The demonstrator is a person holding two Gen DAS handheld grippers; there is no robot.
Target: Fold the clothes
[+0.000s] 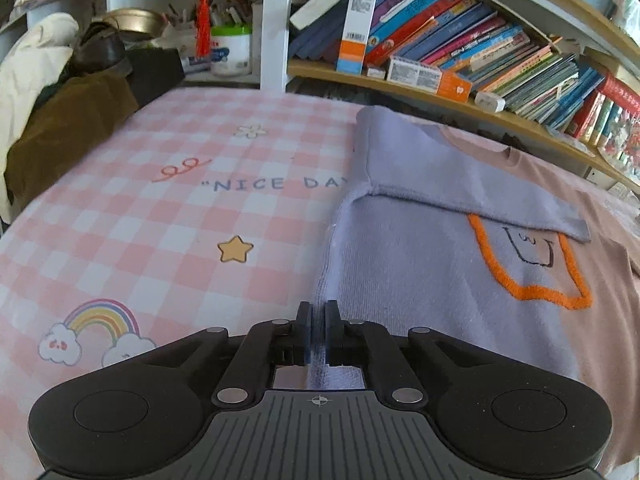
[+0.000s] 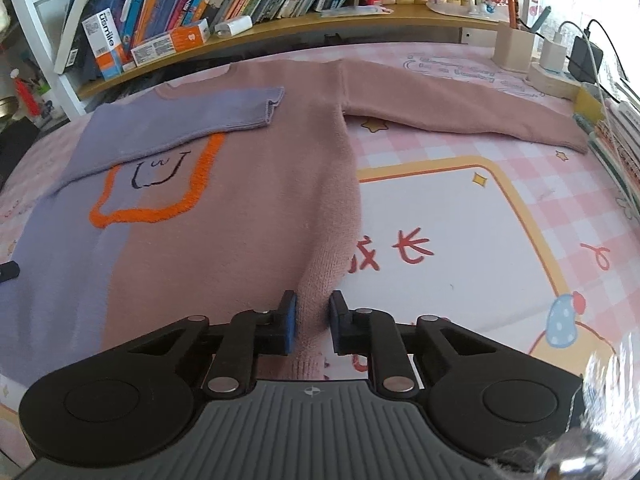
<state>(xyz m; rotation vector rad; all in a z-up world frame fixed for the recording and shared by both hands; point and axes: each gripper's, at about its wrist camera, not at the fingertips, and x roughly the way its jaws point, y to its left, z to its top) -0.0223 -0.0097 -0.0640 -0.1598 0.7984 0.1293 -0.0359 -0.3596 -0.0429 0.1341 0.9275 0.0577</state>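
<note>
A knit sweater [image 2: 248,184], half lilac and half dusty pink with an orange outlined patch, lies flat on a pink checked cloth [image 1: 168,216]. Its lilac sleeve [image 1: 460,184] is folded across the chest; the pink sleeve [image 2: 460,108] stretches out to the right. My left gripper [image 1: 318,332] is shut on the lilac side seam near the hem, with fabric pinched between the blue pads. My right gripper [image 2: 313,326] is shut on a ridge of the pink side edge near the hem. In the right wrist view a dark tip [image 2: 9,271] shows at the far left.
A wooden bookshelf [image 1: 440,92] packed with books runs along the back. Brown and cream garments [image 1: 60,120] are heaped at the left rear beside a white post [image 1: 276,24]. Chargers, cables and a wooden holder [image 2: 552,60] stand at the right rear, with stacked books [image 2: 616,136] along the right edge.
</note>
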